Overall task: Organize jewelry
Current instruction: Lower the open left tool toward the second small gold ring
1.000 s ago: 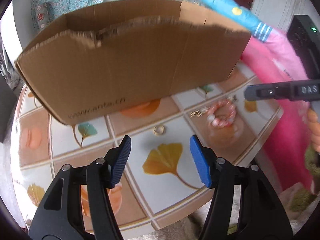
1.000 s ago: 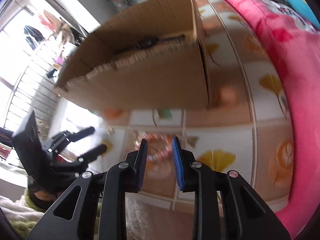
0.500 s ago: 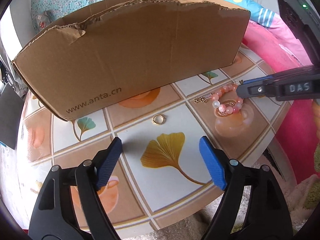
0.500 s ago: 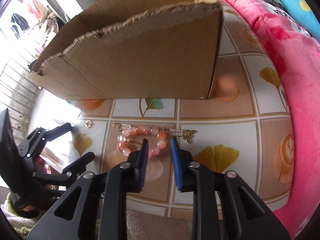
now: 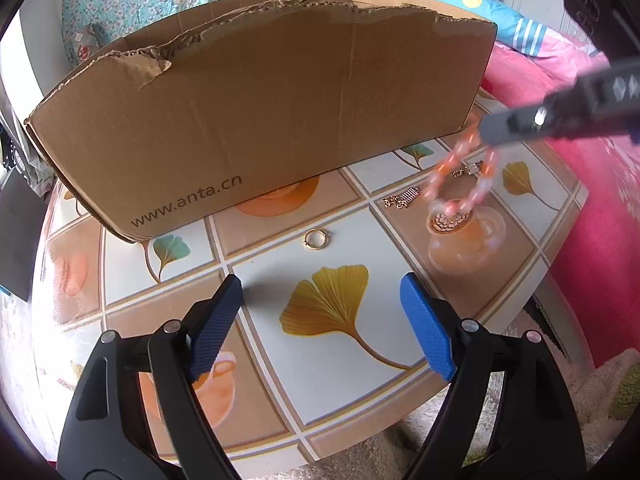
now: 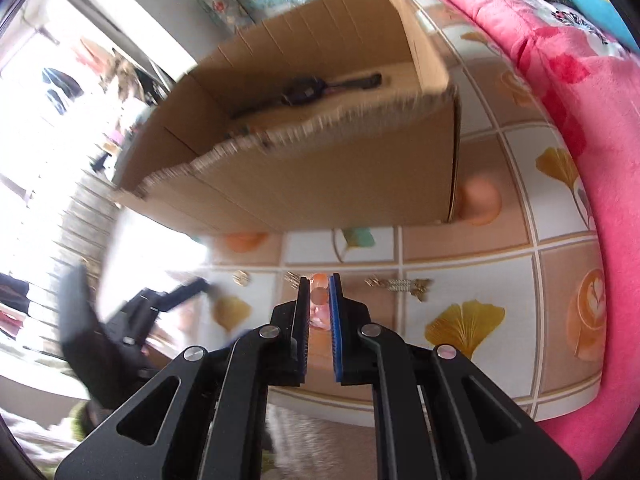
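A pink and orange bead bracelet (image 5: 440, 170) hangs blurred just above the table, pinched at the tip of my right gripper (image 5: 486, 132). In the right wrist view that gripper (image 6: 319, 285) has its jaws closing, with the bracelet's beads (image 6: 319, 296) pressed between the pads. My left gripper (image 5: 320, 292) stands wide open and holds nothing. It hovers over the tiled tabletop (image 5: 332, 344), short of a small gold ring (image 5: 316, 239). A round gold pendant (image 5: 447, 222) lies under the hanging bracelet, and a gold clip (image 5: 401, 199) lies beside it.
A torn-topped cardboard box (image 5: 260, 120) stands on the table's far side; inside lies a dark watch (image 6: 308, 90). A gold butterfly clip (image 6: 400, 284) lies right of my right gripper. A pink blanket (image 5: 600, 220) borders the table's right edge.
My right gripper has come down over the bracelet, narrowed its jaws onto the beads and lifted them off the table. My left gripper's jaws have widened.
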The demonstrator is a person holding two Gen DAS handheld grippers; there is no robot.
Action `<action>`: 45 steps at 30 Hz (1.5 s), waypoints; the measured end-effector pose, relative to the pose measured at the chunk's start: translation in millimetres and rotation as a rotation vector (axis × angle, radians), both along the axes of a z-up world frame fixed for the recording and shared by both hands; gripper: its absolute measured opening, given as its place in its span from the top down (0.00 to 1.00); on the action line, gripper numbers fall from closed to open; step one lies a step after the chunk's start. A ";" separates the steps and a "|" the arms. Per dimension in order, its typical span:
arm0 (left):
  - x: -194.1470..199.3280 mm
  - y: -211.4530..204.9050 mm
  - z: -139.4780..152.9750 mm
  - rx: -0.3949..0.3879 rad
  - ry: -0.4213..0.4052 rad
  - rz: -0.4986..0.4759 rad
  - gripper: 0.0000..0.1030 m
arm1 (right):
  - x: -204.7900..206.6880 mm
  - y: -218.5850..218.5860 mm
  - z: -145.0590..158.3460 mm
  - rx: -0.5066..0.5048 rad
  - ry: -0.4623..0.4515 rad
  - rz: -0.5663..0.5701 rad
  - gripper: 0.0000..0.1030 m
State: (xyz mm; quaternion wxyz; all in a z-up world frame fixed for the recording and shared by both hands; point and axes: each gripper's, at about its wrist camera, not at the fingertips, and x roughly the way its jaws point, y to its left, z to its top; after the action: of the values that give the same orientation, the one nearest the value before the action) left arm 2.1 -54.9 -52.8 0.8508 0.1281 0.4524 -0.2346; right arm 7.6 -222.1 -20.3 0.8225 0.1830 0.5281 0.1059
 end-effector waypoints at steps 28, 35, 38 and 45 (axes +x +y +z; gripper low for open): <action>-2.6 1.6 1.4 -0.006 -0.006 0.007 0.24 | -8.5 -88.3 -16.6 -0.170 0.022 -0.234 0.90; 0.3 11.1 6.2 -0.056 -0.024 0.011 0.30 | -17.7 -60.2 -1.6 -0.181 -0.086 -0.126 0.90; 4.0 12.8 8.5 -0.063 -0.036 0.007 0.40 | -22.7 -41.4 -7.8 -0.148 -0.092 -0.060 0.89; 15.2 7.1 5.9 -0.039 -0.023 -0.013 0.63 | -29.4 -24.9 -25.9 -0.095 -0.055 -0.008 0.89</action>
State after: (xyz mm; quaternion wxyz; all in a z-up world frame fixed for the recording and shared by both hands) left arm 17.3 -47.8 -47.0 0.8567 0.1171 0.4371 -0.2476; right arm -21.9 -247.1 -46.2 0.8448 0.1428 0.5090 0.0823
